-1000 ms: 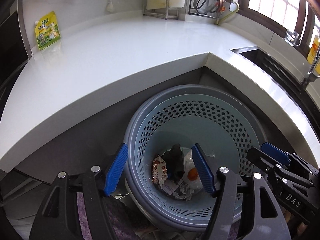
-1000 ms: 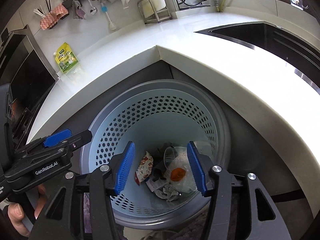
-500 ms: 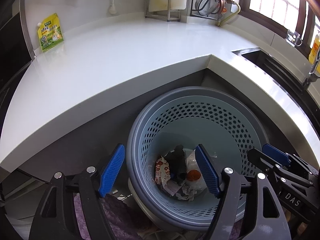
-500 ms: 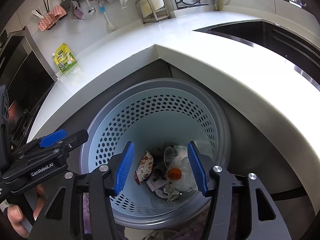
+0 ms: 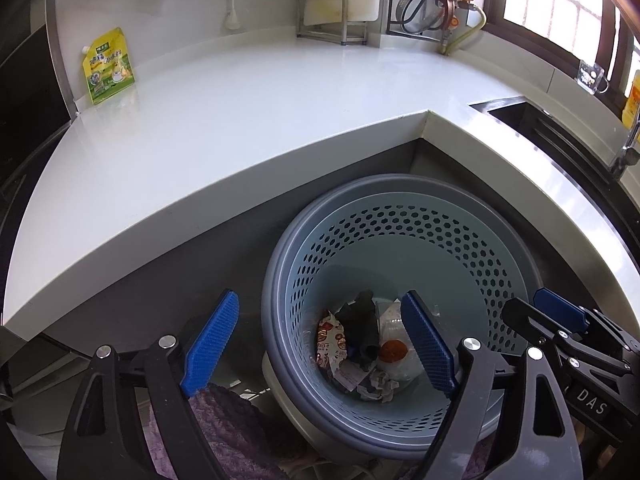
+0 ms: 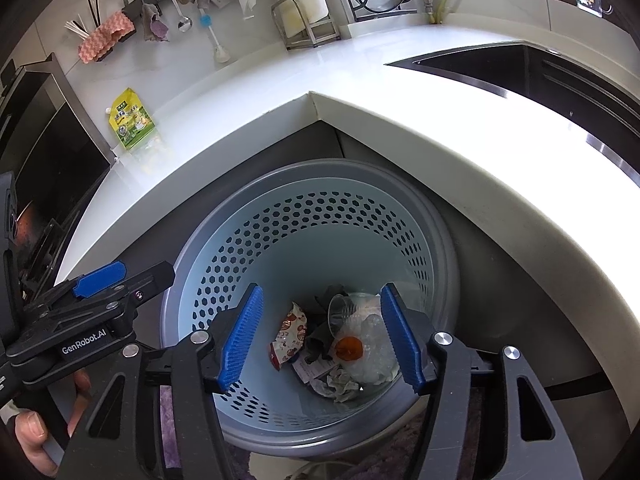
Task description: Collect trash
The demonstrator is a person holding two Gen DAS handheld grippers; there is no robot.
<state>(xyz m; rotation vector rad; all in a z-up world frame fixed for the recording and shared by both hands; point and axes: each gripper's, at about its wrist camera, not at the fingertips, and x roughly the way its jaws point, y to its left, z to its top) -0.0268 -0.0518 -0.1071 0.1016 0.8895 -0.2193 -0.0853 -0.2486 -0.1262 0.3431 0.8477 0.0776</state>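
Above the perforated bin [image 6: 304, 240], trash [image 6: 340, 344] lying at the bottom.
Left gripper [image 5: 320, 340] and right gripper [image 6: 320, 336] both opening, nothing pinched.

We are angling both grippers downward, side by side: the left gripper [image 5: 320, 338] and right gripper [image 6: 322, 338] are opening, nothing between their jaws.

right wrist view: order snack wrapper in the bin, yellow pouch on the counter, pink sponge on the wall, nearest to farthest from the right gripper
1. snack wrapper: in the bin, below the opening, empty right gripper.
2. yellow pouch: counter, far left.
3. pink sponge: wall, upper left.
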